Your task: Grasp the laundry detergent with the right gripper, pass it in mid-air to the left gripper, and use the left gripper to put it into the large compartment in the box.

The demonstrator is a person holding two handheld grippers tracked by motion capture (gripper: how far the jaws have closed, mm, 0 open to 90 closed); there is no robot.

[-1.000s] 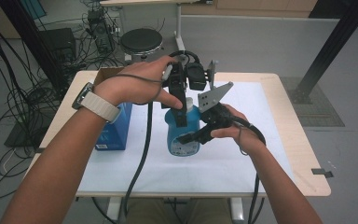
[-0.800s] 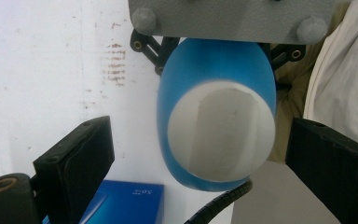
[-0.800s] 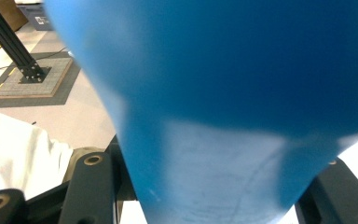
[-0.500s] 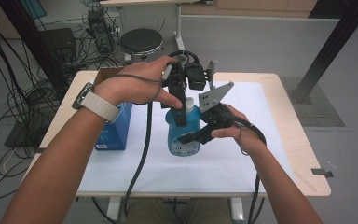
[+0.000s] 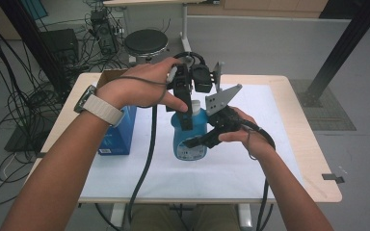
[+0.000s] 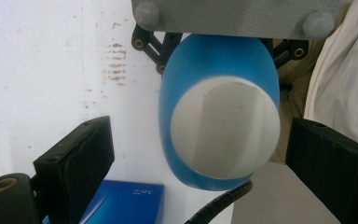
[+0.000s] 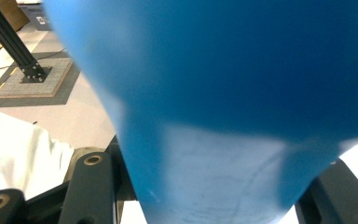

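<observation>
Right gripper [image 5: 200, 140] fingers clamp the blue bottle [image 5: 190, 139] — left gripper [image 5: 187, 108] fingers spread above its white cap [image 6: 225, 128].

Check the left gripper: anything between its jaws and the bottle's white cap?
Nothing visible. In the left gripper view the white cap of the blue bottle sits between the open left gripper jaws, gaps on both sides. The right gripper clamps the bottle's body.

Nothing visibly changes across the second: the left gripper [image 5: 187, 103] shows the same pose above the cap of the blue bottle [image 5: 190, 139], the right gripper [image 5: 200, 141] the same clamp on its body, on the white worktop [image 5: 270, 159]
</observation>
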